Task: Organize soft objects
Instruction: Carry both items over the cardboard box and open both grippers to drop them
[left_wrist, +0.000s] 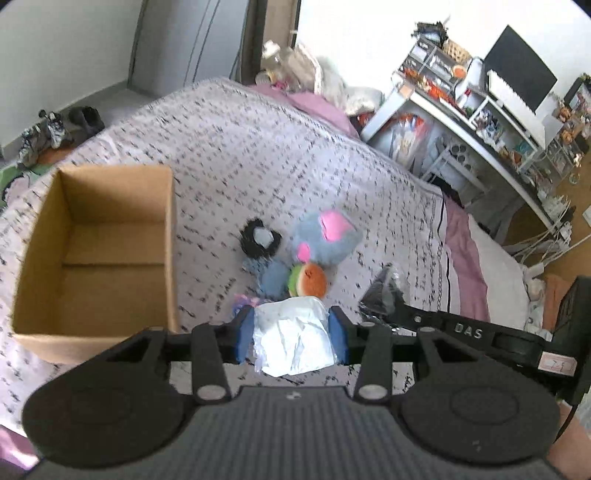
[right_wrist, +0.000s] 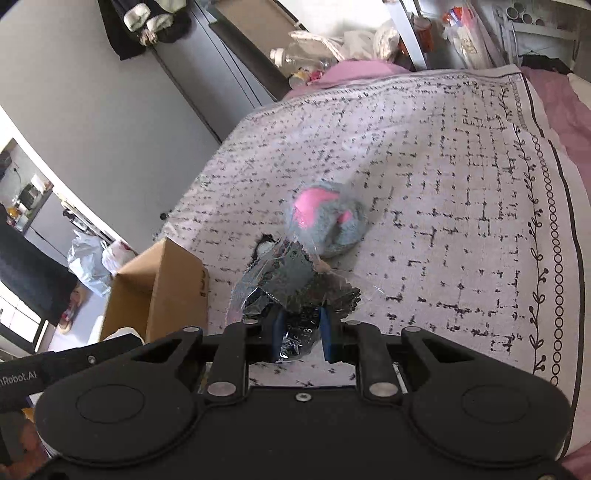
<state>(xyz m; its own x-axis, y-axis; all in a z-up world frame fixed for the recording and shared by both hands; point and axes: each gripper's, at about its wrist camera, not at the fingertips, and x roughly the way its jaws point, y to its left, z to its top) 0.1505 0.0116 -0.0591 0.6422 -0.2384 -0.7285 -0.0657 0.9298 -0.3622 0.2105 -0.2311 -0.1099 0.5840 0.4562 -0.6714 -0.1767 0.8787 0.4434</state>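
Observation:
My left gripper (left_wrist: 291, 320) is shut on a white plastic-wrapped soft packet (left_wrist: 295, 343), held above the patterned bedspread (left_wrist: 258, 147). An open cardboard box (left_wrist: 168, 240) sits on the bed to its left, nothing visible inside. Beyond the packet lie a grey and pink plush (left_wrist: 325, 236), a black fuzzy item (left_wrist: 258, 240), a blue plush (left_wrist: 273, 277) and an orange and green plush (left_wrist: 310, 282). My right gripper (right_wrist: 301, 322) grips a dark item in a crinkly clear bag (right_wrist: 291, 280), lifted over the bed. The grey plush (right_wrist: 328, 218) lies past it, the box (right_wrist: 177, 288) to its left.
A white desk (left_wrist: 480, 140) with a monitor and crowded shelves stands right of the bed. Shoes (left_wrist: 55, 129) lie on the floor at the far left. Pink bedding (left_wrist: 321, 107) and bottles (right_wrist: 295, 55) crowd the far end. Plastic bags (right_wrist: 92, 262) sit on the floor beyond the box.

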